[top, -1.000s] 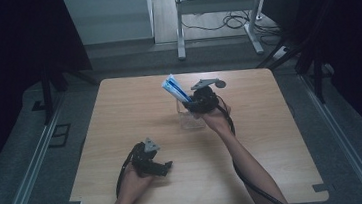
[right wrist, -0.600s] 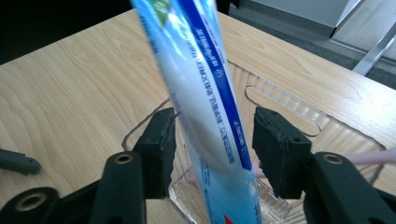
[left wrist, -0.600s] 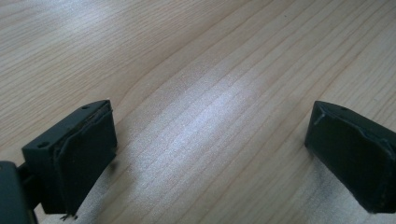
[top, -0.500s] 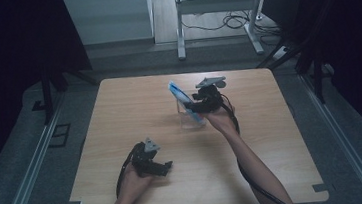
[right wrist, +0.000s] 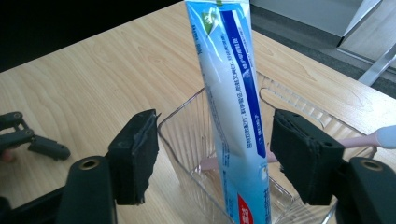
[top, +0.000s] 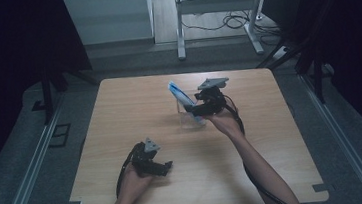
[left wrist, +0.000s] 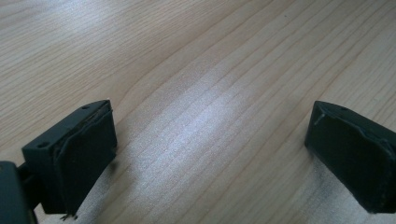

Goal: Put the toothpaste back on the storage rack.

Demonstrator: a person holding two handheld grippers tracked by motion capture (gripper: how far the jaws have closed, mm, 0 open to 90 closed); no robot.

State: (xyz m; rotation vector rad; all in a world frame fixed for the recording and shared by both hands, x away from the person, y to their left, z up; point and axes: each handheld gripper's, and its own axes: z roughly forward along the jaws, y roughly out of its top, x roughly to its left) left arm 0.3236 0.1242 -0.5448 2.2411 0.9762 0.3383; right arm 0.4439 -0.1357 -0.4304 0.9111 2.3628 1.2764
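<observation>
A blue and white toothpaste tube stands tilted in a clear plastic cup, its top leaning over the cup's far-left rim. A pink toothbrush also lies in the cup. My right gripper is open just above the cup; its jaws have just been opening, and the tube stands between them, free of both pads. My left gripper rests low on the wooden table near the front left, open with bare wood between its jaws.
The table's front edge lies close behind my left hand. Beyond the far edge are a metal desk frame and cables on the floor. Dark floor surrounds the table on both sides.
My right gripper has let go of the toothpaste tube and lifted slightly back from it. The tube now leans in the cup on its own. The left gripper has stayed still.
</observation>
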